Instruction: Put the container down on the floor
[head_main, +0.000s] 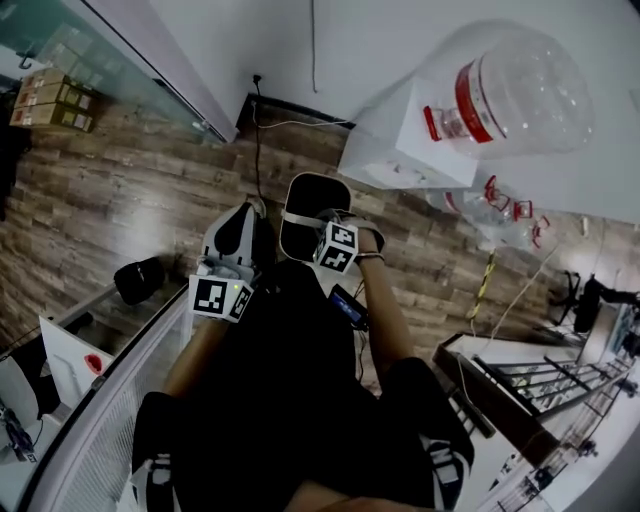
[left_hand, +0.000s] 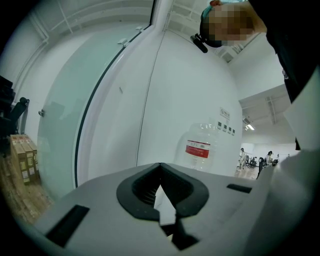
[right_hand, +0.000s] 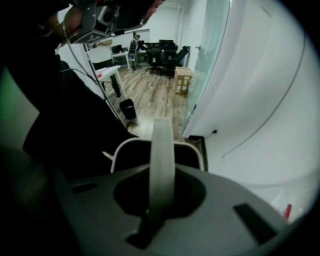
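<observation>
- Black-clothed body (head_main: 290, 400) of the person fills the lower head view.
- Right hand-held gripper (head_main: 318, 228) is clamped on the pale strap handle (right_hand: 162, 150) of the black oval white-rimmed container (head_main: 312, 200), held above the brown wood-plank floor (head_main: 120, 200).
- Left hand-held gripper (head_main: 240, 225), just beside it, has its jaws together and empty.
- Bare planks lie to the left; a white box (head_main: 400, 140) stands at the right.

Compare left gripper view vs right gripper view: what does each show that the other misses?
Left gripper view only: the left gripper, jaws together on nothing, and a full look at the clear water bottle with its red label. Right gripper view only: the right gripper shut on the container's grey handle, the white rim below it, a small black bin, office chairs. Both: wood floor, white wall, glass panel, cardboard boxes.
</observation>
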